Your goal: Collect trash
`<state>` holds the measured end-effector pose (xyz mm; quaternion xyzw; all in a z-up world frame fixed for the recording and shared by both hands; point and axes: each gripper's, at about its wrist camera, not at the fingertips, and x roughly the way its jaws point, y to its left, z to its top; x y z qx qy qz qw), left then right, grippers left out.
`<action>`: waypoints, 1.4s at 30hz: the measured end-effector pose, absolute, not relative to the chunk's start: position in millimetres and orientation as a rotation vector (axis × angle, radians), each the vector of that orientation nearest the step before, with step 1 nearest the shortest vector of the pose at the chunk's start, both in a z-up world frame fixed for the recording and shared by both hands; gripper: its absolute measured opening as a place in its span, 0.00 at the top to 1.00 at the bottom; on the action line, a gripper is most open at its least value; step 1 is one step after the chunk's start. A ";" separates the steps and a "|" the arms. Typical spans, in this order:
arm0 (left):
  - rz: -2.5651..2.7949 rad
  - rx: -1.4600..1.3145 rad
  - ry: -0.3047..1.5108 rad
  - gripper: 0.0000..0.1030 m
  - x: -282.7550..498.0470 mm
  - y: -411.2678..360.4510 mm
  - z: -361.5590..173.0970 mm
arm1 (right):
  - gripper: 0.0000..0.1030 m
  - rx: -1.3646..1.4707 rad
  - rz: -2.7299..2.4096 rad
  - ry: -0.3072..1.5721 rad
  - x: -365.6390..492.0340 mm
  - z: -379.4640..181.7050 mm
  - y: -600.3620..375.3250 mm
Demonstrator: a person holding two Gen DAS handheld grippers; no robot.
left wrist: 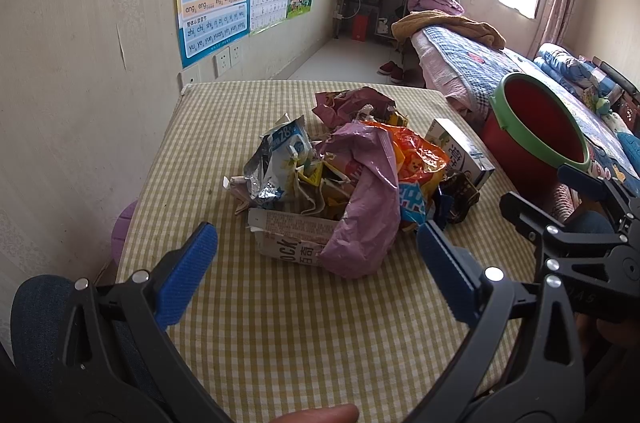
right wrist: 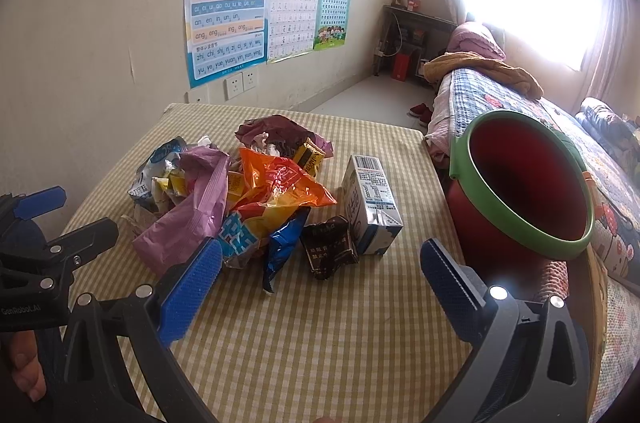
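Yellow checked cloth covers the table (left wrist: 280,323) by the wall, and the trash pile (left wrist: 344,175) sits in the middle of it, with a milk carton (right wrist: 370,203) lying beside the pile toward the right edge. My left gripper (left wrist: 316,263) and my right gripper (right wrist: 320,275) both hang over the near edge with jaws wide apart, holding nothing. Just past the right edge stands a red bin (right wrist: 520,191) with a green rim.

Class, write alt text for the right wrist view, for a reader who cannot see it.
A pile of crumpled snack wrappers and a white milk carton lie on a yellow checked tablecloth, between the open blue-padded right gripper. A red bin with a green rim stands beside the table, right of the carton.
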<state>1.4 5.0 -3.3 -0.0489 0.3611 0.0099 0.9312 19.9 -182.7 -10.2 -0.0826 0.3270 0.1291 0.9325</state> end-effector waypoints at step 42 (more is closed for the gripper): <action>0.023 -0.111 0.741 0.05 0.9 6.3 -4.0 | 0.07 -0.170 0.263 0.665 18.8 -8.4 -183.2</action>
